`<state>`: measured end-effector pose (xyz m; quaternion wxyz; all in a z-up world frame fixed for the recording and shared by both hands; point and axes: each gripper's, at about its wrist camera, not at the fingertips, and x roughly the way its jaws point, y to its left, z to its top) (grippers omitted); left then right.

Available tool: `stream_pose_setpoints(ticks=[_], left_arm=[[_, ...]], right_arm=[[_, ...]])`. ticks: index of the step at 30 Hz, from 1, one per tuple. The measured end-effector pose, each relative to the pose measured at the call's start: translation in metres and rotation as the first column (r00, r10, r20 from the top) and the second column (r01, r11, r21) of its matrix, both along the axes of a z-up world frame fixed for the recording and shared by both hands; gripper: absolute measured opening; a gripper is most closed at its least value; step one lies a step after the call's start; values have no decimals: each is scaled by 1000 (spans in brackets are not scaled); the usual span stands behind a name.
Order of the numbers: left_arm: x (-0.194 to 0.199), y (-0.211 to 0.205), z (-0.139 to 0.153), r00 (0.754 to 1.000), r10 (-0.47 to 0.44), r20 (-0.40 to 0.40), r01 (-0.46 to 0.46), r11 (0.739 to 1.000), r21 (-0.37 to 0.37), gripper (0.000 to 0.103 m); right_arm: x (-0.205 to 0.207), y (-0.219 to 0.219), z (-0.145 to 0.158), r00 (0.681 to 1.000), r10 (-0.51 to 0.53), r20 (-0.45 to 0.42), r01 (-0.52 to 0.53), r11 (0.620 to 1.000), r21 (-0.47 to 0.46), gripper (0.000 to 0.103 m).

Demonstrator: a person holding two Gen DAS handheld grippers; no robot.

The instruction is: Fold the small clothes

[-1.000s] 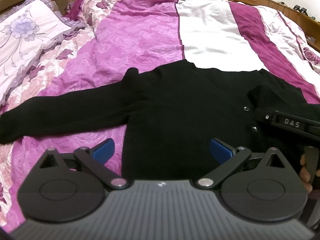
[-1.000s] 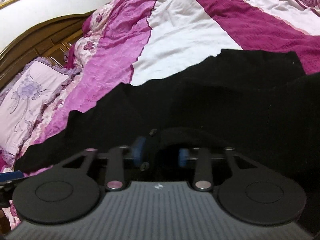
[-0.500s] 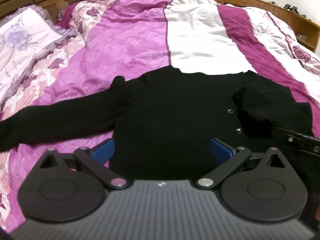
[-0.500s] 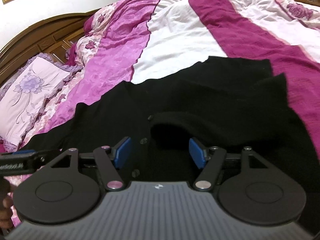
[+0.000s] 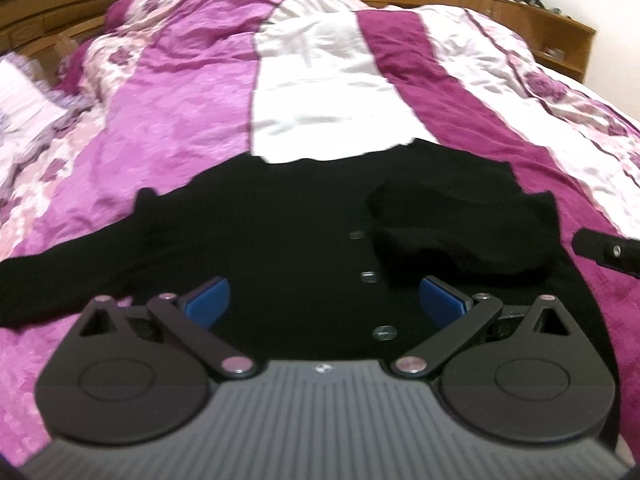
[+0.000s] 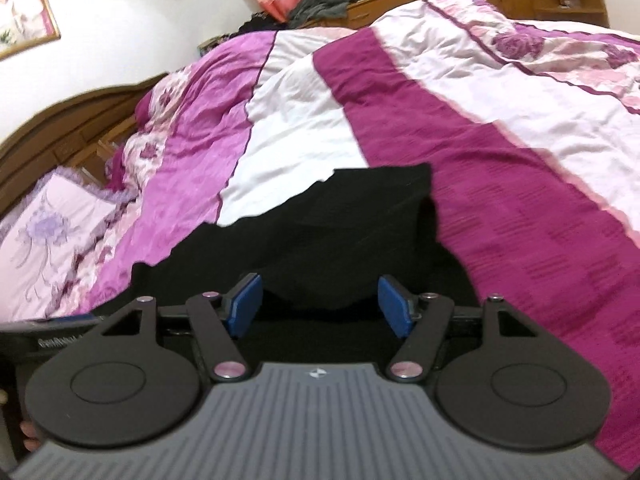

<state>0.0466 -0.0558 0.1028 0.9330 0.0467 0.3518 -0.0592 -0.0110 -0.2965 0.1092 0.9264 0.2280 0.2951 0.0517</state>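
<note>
A small black buttoned cardigan (image 5: 280, 240) lies flat on the bed. Its left sleeve (image 5: 68, 272) stretches out to the left. Its right sleeve (image 5: 460, 228) is folded in over the body beside the buttons. My left gripper (image 5: 326, 300) is open and empty, hovering over the cardigan's near edge. My right gripper (image 6: 322, 306) is open and empty, above the folded sleeve (image 6: 328, 264). The right gripper's side shows at the right edge of the left wrist view (image 5: 608, 252). The left gripper's body shows at the left edge of the right wrist view (image 6: 40, 340).
The bed is covered with a pink, white and magenta quilt (image 5: 320, 80). A floral pillow (image 6: 48, 248) lies at the left by the wooden headboard (image 6: 60, 128). A wooden footboard or shelf (image 5: 520, 20) runs along the far side.
My right gripper opened and let go of the right sleeve, which now lies folded on the body, then lifted back. My left gripper drifted right over the cardigan.
</note>
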Motion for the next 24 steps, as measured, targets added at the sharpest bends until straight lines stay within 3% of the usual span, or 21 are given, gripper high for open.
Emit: stream_pose_setpoints(ticks=[14, 24], left_arm=[[5, -111, -33, 991, -135, -26, 136, 990, 42, 103], [16, -171, -61, 970, -241, 2, 237, 952, 192, 103]], right_arm=[[-1, -76, -17, 992, -108, -71, 116, 987, 111, 72], [0, -108, -35, 984, -153, -91, 167, 972, 166, 72]])
